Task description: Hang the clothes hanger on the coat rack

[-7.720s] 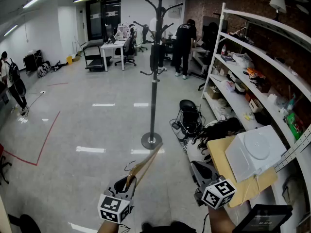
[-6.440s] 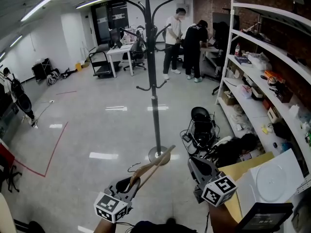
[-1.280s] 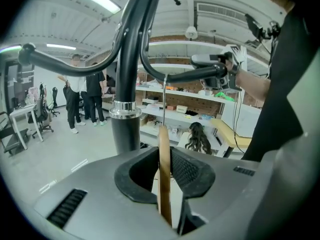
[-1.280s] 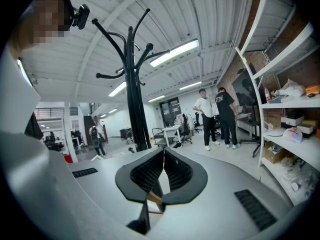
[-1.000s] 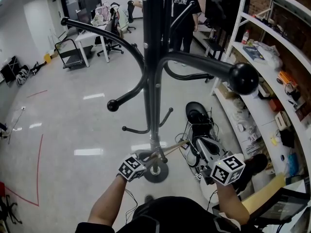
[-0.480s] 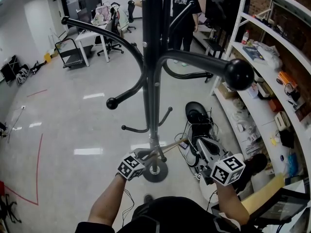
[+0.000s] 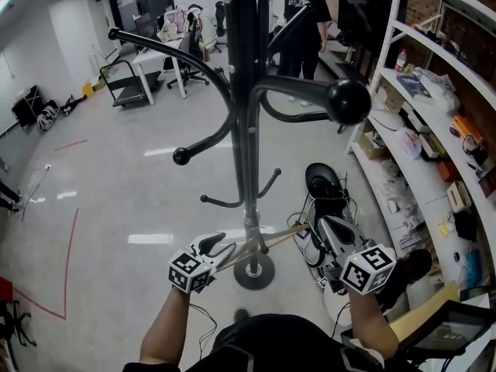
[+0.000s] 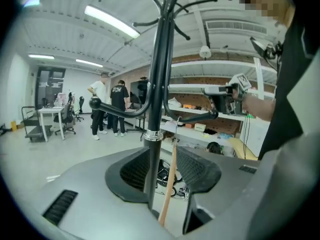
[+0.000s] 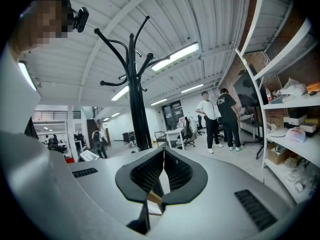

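The black coat rack [image 7: 246, 130] stands right in front of me, its curved arms spreading overhead. A wooden clothes hanger [image 7: 267, 242] lies almost level beside the pole, low down. My right gripper [image 7: 316, 225] is shut on the hanger's right end; in the right gripper view a piece of wood [image 9: 154, 200] sits pinched between its jaws [image 9: 163, 159]. My left gripper [image 7: 218, 248] is at the hanger's left end and its jaws are opening. In the left gripper view [image 8: 170, 166] the wooden bar [image 8: 169, 184] and the rack's pole [image 8: 152, 149] show in the wide gap, with the pads clear of the wood.
The rack's round base [image 7: 253, 271] rests on the glossy floor below my hands. White shelves [image 7: 434, 130] full of items line the right wall. A black stool and cables [image 7: 325, 188] lie by the shelves. People [image 7: 306, 22] stand at desks at the back.
The left gripper's jaws have spread apart off the hanger, and that hand has drifted left and up. The right gripper has kept still, still gripping the hanger's end.
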Demonstrator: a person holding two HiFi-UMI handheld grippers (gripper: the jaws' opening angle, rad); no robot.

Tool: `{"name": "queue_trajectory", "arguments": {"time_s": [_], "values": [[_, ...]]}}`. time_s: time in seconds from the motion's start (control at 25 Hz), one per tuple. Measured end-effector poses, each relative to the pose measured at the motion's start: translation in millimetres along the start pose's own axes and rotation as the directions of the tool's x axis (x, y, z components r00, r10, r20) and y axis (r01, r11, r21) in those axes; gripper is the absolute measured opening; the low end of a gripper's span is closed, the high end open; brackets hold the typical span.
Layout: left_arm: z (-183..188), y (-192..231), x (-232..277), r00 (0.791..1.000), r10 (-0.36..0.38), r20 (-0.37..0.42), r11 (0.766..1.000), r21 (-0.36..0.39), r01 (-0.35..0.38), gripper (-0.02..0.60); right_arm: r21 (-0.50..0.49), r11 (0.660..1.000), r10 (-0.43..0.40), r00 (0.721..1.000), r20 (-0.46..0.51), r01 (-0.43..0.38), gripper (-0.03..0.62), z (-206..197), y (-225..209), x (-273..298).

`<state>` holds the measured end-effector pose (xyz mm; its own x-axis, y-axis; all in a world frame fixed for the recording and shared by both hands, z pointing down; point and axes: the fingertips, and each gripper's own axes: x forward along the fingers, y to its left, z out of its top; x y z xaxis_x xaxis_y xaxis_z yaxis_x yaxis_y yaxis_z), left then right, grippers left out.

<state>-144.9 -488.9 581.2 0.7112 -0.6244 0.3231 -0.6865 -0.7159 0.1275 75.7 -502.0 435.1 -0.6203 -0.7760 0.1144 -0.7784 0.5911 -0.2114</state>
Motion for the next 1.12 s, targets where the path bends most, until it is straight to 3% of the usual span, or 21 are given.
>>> {"name": "queue_trajectory", "arguments": {"time_s": [0.2, 0.28, 0.36, 0.44, 0.64, 0.84, 1.12], "values": [[43, -9, -51, 0.984, 0.090, 0.153, 0.995, -0.064, -0.081, 0.159, -0.003, 0.999, 0.035, 0.999, 0.029, -0.034, 0.006, 10, 7, -4], [66, -16, -70, 0.961, 0.140, 0.240, 0.987, -0.110, -0.117, 0.091, -0.010, 0.998, 0.065, 0.997, 0.034, -0.064, 0.006, 13, 13, -6], [85, -21, -89, 0.923, 0.219, 0.316, 0.970, -0.177, -0.169, 0.059, -0.012, 0.996, 0.089, 0.995, 0.040, -0.089, 0.006, 14, 19, -10], [96, -31, -104, 0.894, 0.278, 0.352, 0.953, -0.220, -0.210, 0.007, -0.007, 0.994, 0.109, 0.993, 0.049, -0.108, 0.006, 13, 22, -16], [110, -64, -123, 0.884, 0.338, 0.324, 0.939, -0.180, -0.293, 0.000, 0.002, 0.993, 0.122, 0.991, 0.061, -0.122, 0.006, 11, 20, -29], [114, -90, -139, 0.859, 0.416, 0.298, 0.907, -0.210, -0.366, 0.000, 0.032, 0.986, 0.161, 0.986, 0.043, -0.162, 0.006, -4, 18, -45], [93, -127, -162, 0.869, 0.420, 0.263, 0.905, -0.192, -0.379, 0.000, 0.013, 0.986, 0.163, 0.986, 0.046, -0.164, 0.006, -7, 43, -71]]}}
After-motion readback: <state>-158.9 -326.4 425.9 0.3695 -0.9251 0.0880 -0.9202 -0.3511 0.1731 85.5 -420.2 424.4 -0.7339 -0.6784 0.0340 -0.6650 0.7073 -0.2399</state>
